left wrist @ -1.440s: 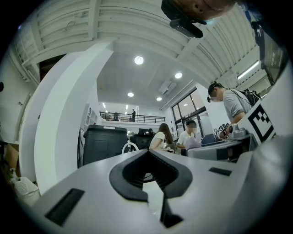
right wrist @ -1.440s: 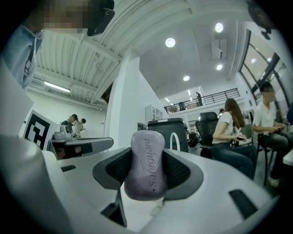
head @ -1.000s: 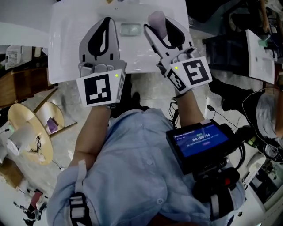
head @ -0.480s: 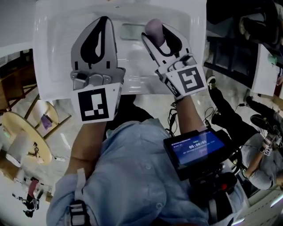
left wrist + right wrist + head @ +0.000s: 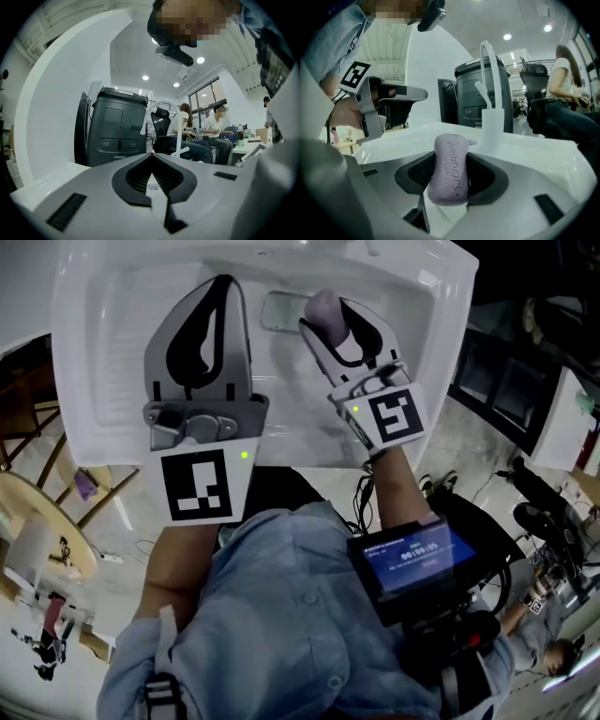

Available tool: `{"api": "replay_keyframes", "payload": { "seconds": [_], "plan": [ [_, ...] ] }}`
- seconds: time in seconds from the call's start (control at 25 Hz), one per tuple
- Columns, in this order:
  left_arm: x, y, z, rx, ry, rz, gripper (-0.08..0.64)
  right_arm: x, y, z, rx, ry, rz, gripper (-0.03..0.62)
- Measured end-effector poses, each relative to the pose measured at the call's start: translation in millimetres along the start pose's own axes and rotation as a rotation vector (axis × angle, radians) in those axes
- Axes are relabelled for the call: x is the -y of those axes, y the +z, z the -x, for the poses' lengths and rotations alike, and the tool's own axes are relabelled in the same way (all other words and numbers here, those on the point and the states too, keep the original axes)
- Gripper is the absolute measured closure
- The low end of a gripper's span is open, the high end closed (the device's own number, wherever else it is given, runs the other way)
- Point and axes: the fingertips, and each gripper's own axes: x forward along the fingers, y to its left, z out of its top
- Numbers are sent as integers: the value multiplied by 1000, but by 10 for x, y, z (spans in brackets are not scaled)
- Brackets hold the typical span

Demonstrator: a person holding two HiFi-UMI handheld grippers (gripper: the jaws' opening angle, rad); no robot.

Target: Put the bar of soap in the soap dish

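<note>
A purple bar of soap [image 5: 322,307] [image 5: 450,171] stands upright between the jaws of my right gripper [image 5: 328,302] [image 5: 451,159], which is shut on it. It hangs over the white sink [image 5: 103,352] [image 5: 525,150]. The clear rectangular soap dish [image 5: 279,309] lies in the basin just left of the soap. My left gripper [image 5: 225,285] [image 5: 151,156] hovers over the sink's left half, shut with nothing in it. It also shows side-on in the right gripper view, left gripper [image 5: 393,96].
A white faucet [image 5: 490,93] rises from the sink's back edge. A dark grey machine [image 5: 117,126] and seated people [image 5: 206,136] are beyond. A round wooden table [image 5: 37,531] stands on the floor at left. A screen device [image 5: 412,554] hangs at my chest.
Both grippers have moved forward over the sink and tipped down from the ceiling toward the basin. The right gripper still grips the soap, now closer to the dish.
</note>
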Motion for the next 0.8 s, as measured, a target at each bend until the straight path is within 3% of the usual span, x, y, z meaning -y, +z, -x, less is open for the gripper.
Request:
{"api": "replay_keyframes", "payload": {
  "seconds": [0.36, 0.8],
  "plan": [
    [-11, 201, 126, 16, 19, -19, 551, -23, -123, -116, -6, 7, 46, 379],
    [-23, 344, 205, 35, 25, -32, 551, -8, -325, -164, -89, 27, 136, 379]
  ]
}}
